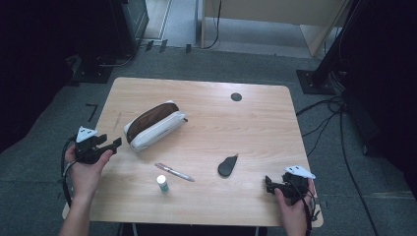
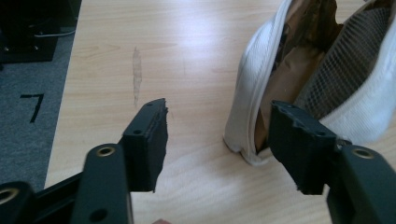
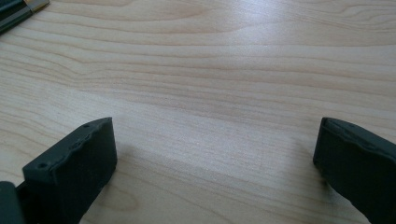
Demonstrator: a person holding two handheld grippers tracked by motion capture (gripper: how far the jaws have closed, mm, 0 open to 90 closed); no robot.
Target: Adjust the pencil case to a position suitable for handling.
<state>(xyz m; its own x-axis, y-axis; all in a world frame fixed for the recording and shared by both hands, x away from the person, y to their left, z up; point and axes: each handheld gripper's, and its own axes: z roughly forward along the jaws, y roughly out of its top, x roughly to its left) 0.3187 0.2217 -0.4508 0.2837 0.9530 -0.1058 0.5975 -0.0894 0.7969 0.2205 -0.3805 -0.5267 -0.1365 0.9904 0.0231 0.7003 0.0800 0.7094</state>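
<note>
Hovering just off the near end of the open pencil pouch (image 2: 322,70), the left gripper (image 2: 219,135) holds its fingers part-spread and empty. The pouch's long axis runs away from them across the worktop (image 1: 221,128). Well apart from the pouch, the right gripper (image 3: 215,154) rests with fingers spread wide.

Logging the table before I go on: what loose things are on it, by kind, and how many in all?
Pencil case, white, unzipped: 1
Pen: 1
Small white tube with a green base, upright: 1
Flat black oval thing, kind unclear: 1
Total: 4 loose things on the table.
</note>
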